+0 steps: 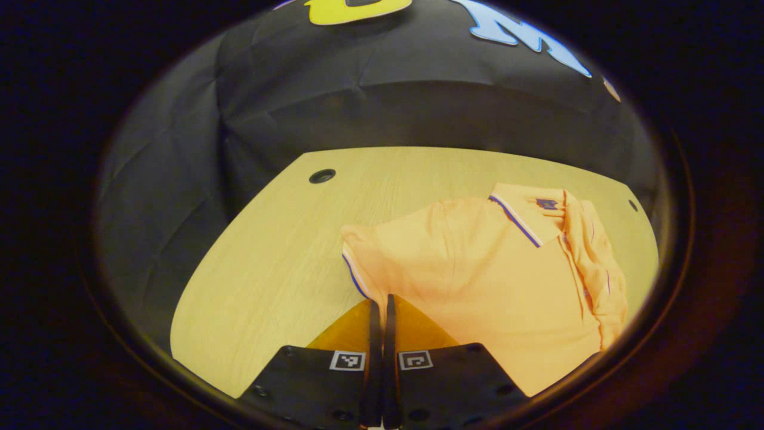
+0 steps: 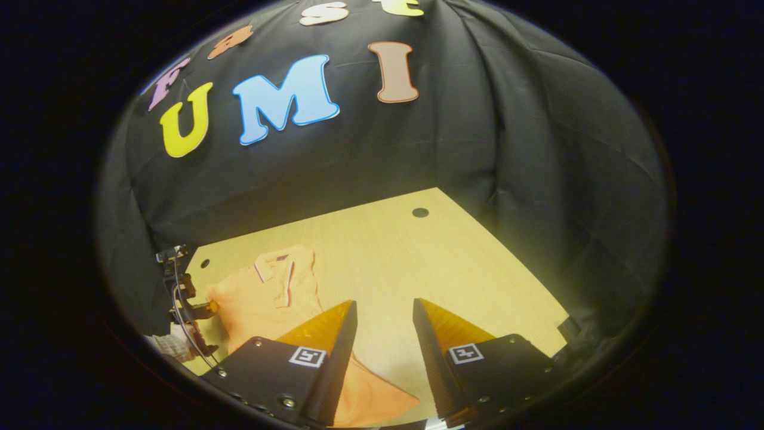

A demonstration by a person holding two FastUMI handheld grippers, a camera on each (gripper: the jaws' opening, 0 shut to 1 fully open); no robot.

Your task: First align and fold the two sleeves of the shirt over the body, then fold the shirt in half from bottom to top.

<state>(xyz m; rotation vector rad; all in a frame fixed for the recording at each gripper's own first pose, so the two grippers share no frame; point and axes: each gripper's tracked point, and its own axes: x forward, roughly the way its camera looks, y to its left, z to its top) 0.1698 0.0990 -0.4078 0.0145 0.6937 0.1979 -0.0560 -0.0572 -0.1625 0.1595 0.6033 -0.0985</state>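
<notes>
Shirt: an orange polo shirt [image 1: 477, 280] lies on the pale wooden bench [image 1: 268, 269], collar [image 1: 525, 215] toward the far side; one side is already folded over the body, and one sleeve [image 1: 364, 257] spreads out on the left in the left gripper view.
Left gripper: the left gripper [image 1: 382, 307] has its fingers pressed together just beside the sleeve's striped cuff; I cannot tell whether any cloth is pinched between them.
Right gripper: the right gripper [image 2: 385, 316] has its fingers wide apart, hovering above the bench over the shirt's near edge, holding nothing.
Risk: if the left gripper has caught only a thin edge, the sleeve may slip free mid-fold or drag the body askew.
Risk: lifting too high may undo the folded side.
Containers: none on the bench.
</notes>
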